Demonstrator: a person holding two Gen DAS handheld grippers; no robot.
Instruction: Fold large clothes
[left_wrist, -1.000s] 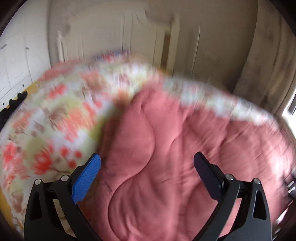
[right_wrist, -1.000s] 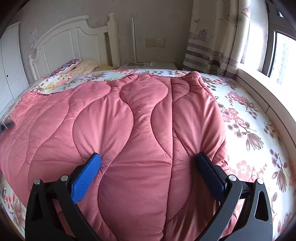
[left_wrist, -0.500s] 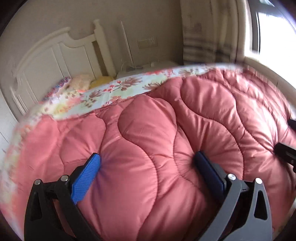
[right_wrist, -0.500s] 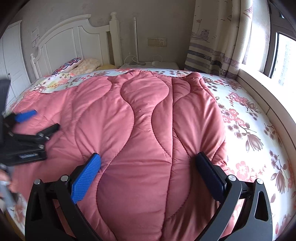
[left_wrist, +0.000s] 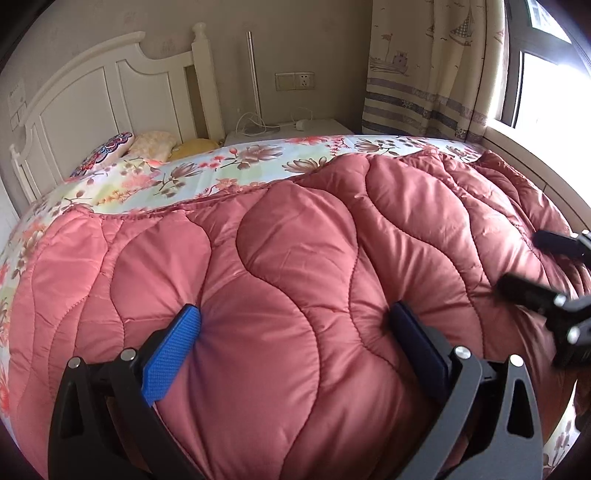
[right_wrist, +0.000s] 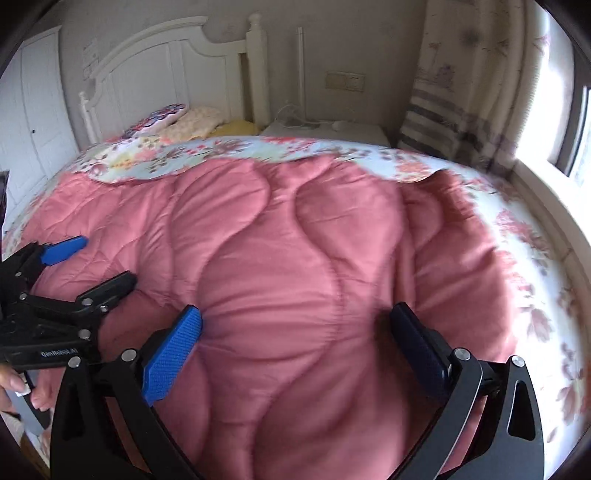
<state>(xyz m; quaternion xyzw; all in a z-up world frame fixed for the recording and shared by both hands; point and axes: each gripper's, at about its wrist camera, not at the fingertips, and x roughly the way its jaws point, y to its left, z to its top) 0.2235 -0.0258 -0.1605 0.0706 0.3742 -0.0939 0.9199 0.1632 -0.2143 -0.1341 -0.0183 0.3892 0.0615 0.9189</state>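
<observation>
A big pink quilted comforter (left_wrist: 295, 295) lies spread over the bed (left_wrist: 258, 162), covering most of the flowered sheet and leaving only a strip of it bare up toward the white headboard (left_wrist: 110, 85) and along the window side. Both tools are at the foot end, side by side, which makes sense to me: a cover this wide needs two holds on the same edge if it is to be carried over on itself evenly.

The left gripper (left_wrist: 295, 332) has its jaws spread wide, the blue pad (left_wrist: 171, 354) on one side and the dark one on the other pressing into the puffy fabric, with a fat roll of quilt bulging up between them. It has not closed on anything; it looks set to bite a thick handful.

The right gripper (right_wrist: 295, 332) stands the same way, jaws wide apart and sunk against the quilt, nothing clamped. Its view is smeared, so it is likely moving. From there the left tool shows off to the side, a person's fingers (right_wrist: 14, 384) wrapped round its handle.

I'd judge the fold has barely begun: the comforter is still a single flat layer. The padding is slippery and springy, so a shallow pinch could slide off once lifted.
</observation>
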